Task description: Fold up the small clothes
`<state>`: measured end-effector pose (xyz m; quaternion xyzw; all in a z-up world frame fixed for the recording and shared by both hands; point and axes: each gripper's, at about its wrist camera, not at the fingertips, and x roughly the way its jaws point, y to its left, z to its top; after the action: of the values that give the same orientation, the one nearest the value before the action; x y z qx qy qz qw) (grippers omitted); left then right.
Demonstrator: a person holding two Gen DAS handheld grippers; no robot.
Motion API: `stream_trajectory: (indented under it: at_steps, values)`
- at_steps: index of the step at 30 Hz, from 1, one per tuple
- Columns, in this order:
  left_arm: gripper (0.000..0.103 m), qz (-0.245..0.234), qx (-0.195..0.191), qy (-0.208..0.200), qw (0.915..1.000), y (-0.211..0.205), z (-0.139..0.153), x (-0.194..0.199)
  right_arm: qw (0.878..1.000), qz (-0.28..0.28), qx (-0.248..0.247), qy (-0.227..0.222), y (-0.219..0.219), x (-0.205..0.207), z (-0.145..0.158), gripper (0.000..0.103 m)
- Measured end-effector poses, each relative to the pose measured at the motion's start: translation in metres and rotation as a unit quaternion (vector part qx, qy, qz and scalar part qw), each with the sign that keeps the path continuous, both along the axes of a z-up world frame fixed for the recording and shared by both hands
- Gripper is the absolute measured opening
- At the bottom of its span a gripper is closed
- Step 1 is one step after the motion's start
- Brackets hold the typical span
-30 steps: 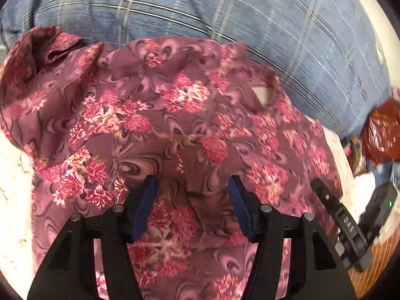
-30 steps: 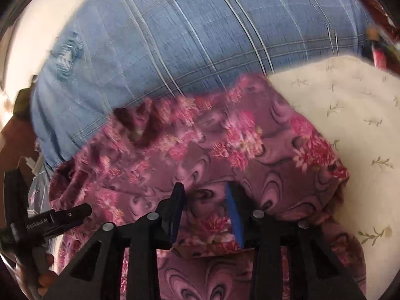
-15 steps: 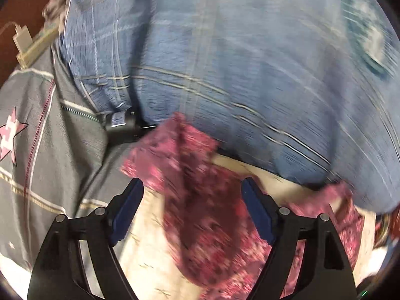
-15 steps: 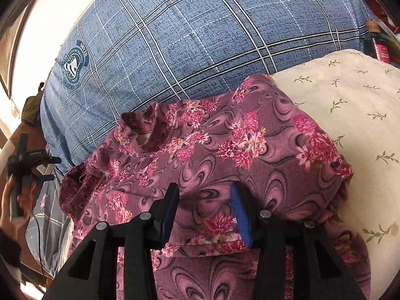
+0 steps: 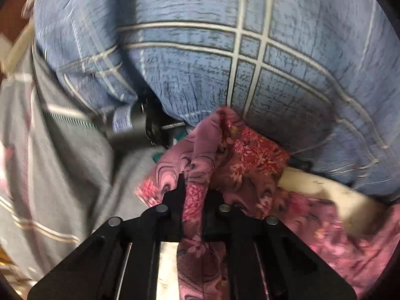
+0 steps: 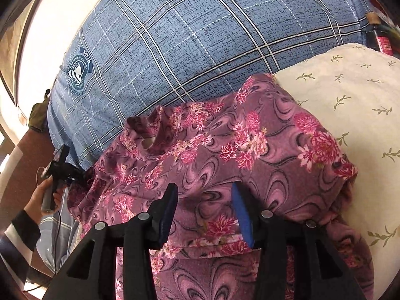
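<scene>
my left fingers (image 5: 193, 195) are pinched tight on a bunched edge of the purple garment with pink flowers (image 5: 240, 165), close under the blue plaid pillow (image 5: 250, 70). my right fingers (image 6: 203, 207) stand apart over the same garment (image 6: 225, 150), blue pads either side of a flat stretch, holding nothing. the garment lies spread on the cream bedsheet with small leaf sprigs (image 6: 350, 87), its top edge against the pillow (image 6: 187, 37).

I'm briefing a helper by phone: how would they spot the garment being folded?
Find the big blue plaid pillow; against its lower edge lies the floral garment, partly on the cream leaf-print bedding. It's the only mauve cloth with pink flowers and dark swirls.
</scene>
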<state>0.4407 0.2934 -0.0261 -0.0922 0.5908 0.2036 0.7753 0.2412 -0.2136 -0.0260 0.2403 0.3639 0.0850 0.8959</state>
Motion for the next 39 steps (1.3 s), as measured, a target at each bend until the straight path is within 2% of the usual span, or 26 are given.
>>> stream_trajectory:
  at_steps: [3, 5, 9, 13, 16, 18, 20, 24, 26, 28, 31, 32, 33, 34, 36, 39]
  values:
    - [0.006, -0.002, -0.028, -0.067, 0.9974, 0.001, 0.032, -0.030, 1.000, 0.000, 0.002, -0.001, 0.000, 0.000, 0.000, 0.047]
    - [0.005, -0.006, -0.053, -0.096, 0.9940, -0.001, 0.052, -0.047, 1.000, -0.001, 0.003, -0.002, 0.000, 0.000, 0.000, 0.047]
    - [0.005, -0.039, -0.103, -0.149, 0.9828, -0.022, 0.096, -0.085, 1.000, 0.000, 0.002, -0.002, -0.001, 0.000, 0.000, 0.047]
    - [0.005, -0.087, -0.150, -0.186, 0.9673, -0.065, 0.128, -0.110, 1.000, 0.000, 0.002, -0.001, -0.001, 0.000, 0.000, 0.047]
    - [0.005, -0.130, -0.191, -0.198, 0.9526, -0.112, 0.138, -0.117, 1.000, 0.000, 0.002, -0.002, -0.001, 0.000, 0.000, 0.047]
    - [0.006, -0.163, -0.229, -0.197, 0.9392, -0.146, 0.129, -0.132, 1.000, 0.000, 0.003, -0.002, -0.001, 0.000, 0.000, 0.047]
    - [0.006, -0.183, -0.257, -0.185, 0.9306, -0.170, 0.112, -0.131, 1.000, 0.000, 0.003, -0.002, -0.001, -0.001, 0.000, 0.047]
    - [0.006, -0.180, -0.319, -0.129, 0.9214, -0.211, 0.041, -0.141, 1.000, -0.001, 0.006, -0.001, -0.001, -0.001, 0.000, 0.047]
    - [0.006, -0.160, -0.351, -0.107, 0.9165, -0.216, 0.018, -0.149, 1.000, 0.000, 0.011, 0.001, -0.002, 0.000, 0.000, 0.047]
    - [0.007, -0.162, -0.361, -0.107, 0.9124, -0.217, 0.011, -0.157, 1.000, -0.001, 0.018, 0.012, -0.004, 0.002, 0.001, 0.047]
    - [0.016, -0.174, -0.335, -0.142, 0.9150, -0.206, 0.032, -0.171, 0.999, 0.001, 0.031, 0.042, -0.001, 0.006, 0.009, 0.051]
    - [0.030, -0.171, -0.330, -0.154, 0.9156, -0.199, 0.036, -0.175, 0.997, 0.012, 0.058, 0.044, 0.001, 0.005, 0.012, 0.052]
    - [0.052, -0.161, -0.322, -0.167, 0.9178, -0.190, 0.040, -0.179, 0.995, 0.024, 0.091, 0.045, 0.003, 0.005, 0.013, 0.053]
    - [0.058, -0.147, -0.318, -0.181, 0.9188, -0.179, 0.040, -0.184, 0.990, 0.036, 0.128, 0.049, 0.007, 0.004, 0.012, 0.056]
    - [0.062, -0.120, -0.324, -0.203, 0.9163, -0.162, 0.040, -0.192, 0.981, 0.050, 0.174, 0.064, 0.015, 0.005, 0.009, 0.063]
    - [0.062, -0.083, -0.365, -0.207, 0.9041, -0.145, 0.026, -0.195, 0.961, 0.077, 0.249, 0.093, 0.036, 0.010, -0.001, 0.064]
